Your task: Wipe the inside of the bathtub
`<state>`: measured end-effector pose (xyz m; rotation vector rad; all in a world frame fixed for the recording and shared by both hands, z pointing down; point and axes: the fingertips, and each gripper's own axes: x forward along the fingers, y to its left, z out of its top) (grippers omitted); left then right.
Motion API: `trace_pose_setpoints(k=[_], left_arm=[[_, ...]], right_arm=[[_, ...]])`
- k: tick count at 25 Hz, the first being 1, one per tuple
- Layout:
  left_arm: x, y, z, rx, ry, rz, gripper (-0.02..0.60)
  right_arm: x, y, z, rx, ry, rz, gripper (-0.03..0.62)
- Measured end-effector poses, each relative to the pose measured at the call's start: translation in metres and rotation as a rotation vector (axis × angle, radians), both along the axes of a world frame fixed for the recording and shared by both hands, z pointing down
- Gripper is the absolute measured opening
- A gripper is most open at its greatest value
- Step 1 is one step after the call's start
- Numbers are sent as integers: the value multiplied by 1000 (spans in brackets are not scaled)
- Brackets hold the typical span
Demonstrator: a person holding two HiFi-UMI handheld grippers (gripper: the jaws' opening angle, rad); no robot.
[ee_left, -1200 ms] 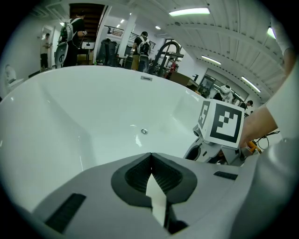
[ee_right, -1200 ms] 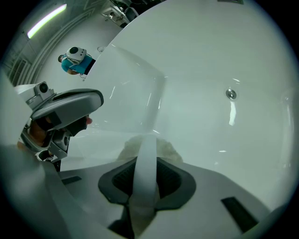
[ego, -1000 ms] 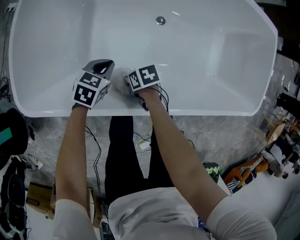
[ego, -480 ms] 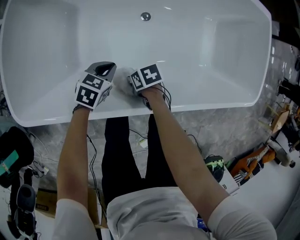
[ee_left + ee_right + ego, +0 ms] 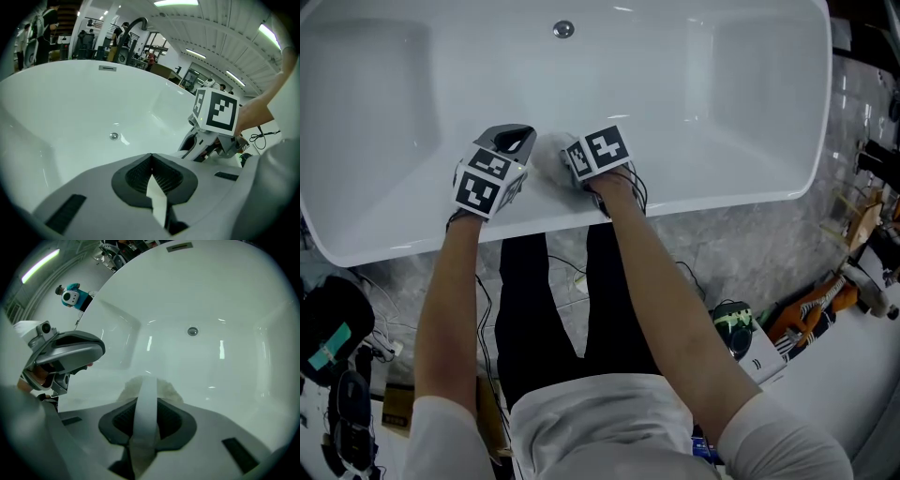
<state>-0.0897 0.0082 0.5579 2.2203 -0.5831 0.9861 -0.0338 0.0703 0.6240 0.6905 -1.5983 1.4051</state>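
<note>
- The right gripper [image 5: 146,383] pinches a grey cloth [image 5: 169,391] that is mostly hidden behind its jaws.
- The left gripper [image 5: 151,158] is pressed together and empty.
- The left end of the white bathtub [image 5: 722,122] is cut off, and it stands on a grey marbled floor [image 5: 727,255].

Open basin ahead, crowded at the near rim

The bathtub [image 5: 750,112] floor and both end slopes lie bare, broken only by the drain [image 5: 563,29] far out (small and low). At the near wall the left gripper [image 5: 513,139] and right gripper [image 5: 565,157] sit just beside each other. The cloth [image 5: 547,155] clamped in the right one fills the gap between them, and free room opens to either side.
</note>
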Motion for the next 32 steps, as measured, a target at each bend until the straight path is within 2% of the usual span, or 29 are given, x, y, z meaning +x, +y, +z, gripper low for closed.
trace_pose_setpoints(k=[6, 32], left_arm=[[39, 6, 0, -12, 10, 28, 11], [211, 19, 8, -26, 33, 196, 11]], right_arm=[[42, 3, -3, 2, 20, 24, 95], [198, 10, -4, -29, 58, 10, 95]])
